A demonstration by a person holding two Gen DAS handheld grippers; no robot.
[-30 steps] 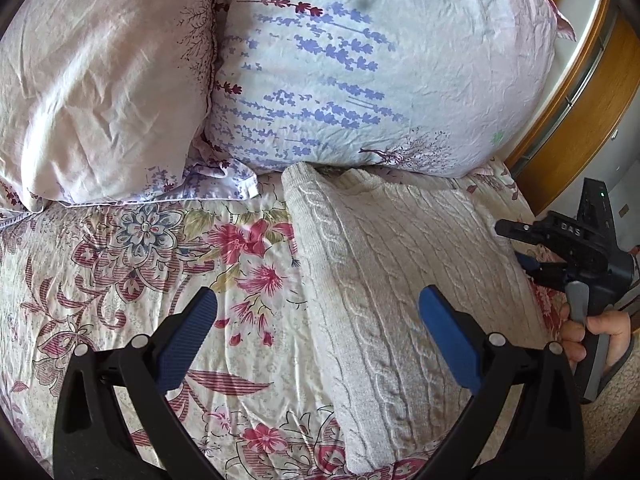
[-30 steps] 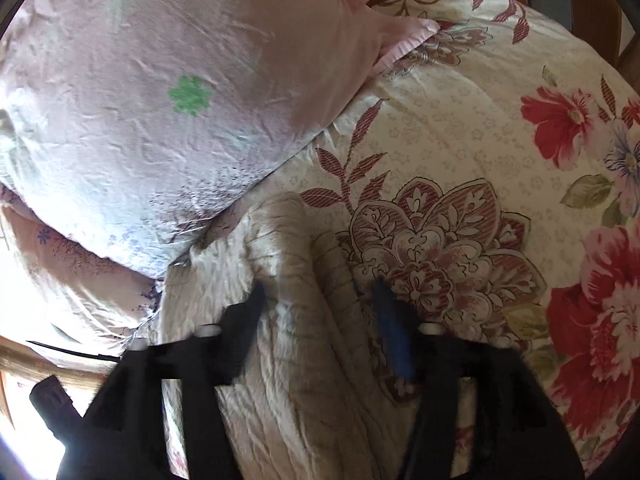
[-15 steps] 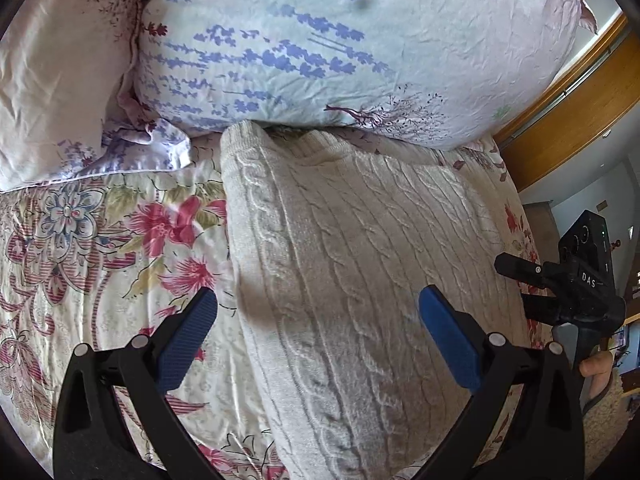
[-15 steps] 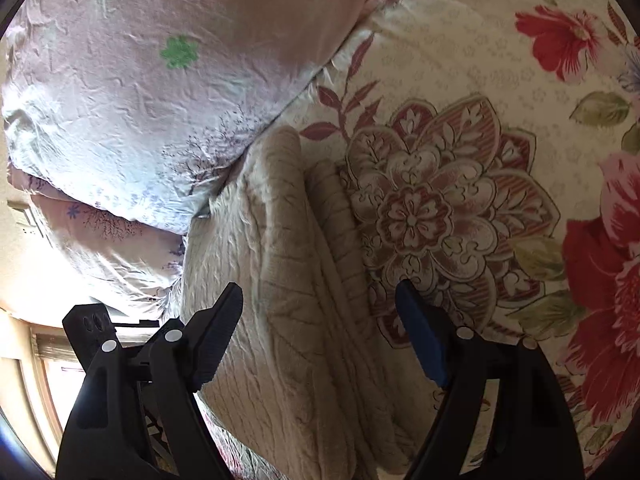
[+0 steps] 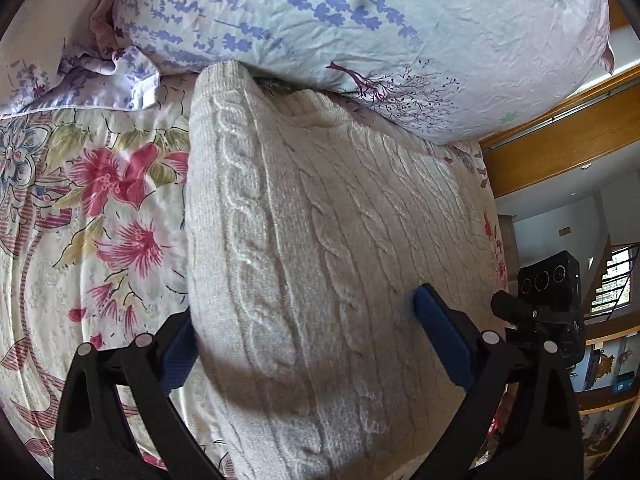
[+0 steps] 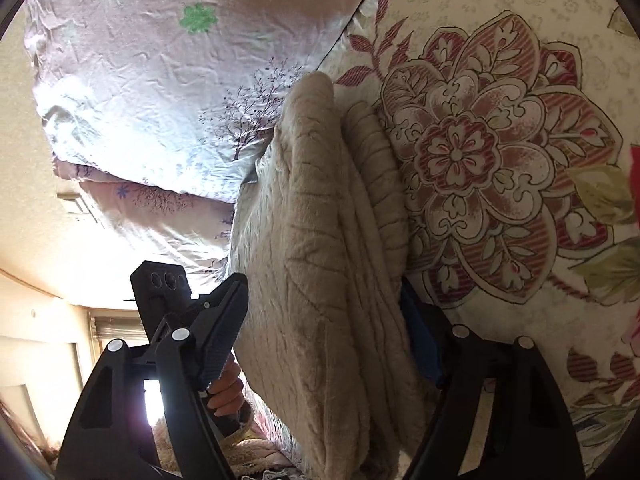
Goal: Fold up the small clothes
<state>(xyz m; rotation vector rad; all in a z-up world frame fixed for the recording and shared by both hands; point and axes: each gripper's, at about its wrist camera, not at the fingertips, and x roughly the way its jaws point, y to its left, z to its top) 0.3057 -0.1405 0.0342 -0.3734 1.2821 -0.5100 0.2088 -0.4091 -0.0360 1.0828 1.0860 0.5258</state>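
Folded sweater lies between left tool's spread jaws.

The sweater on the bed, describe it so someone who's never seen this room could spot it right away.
Look at the floral bedspread, just below the lavender-print pillow. The sweater lies there folded into a long slab, its far end touching that pillow. It is the only plain, cream, cable-knit thing among printed fabrics.
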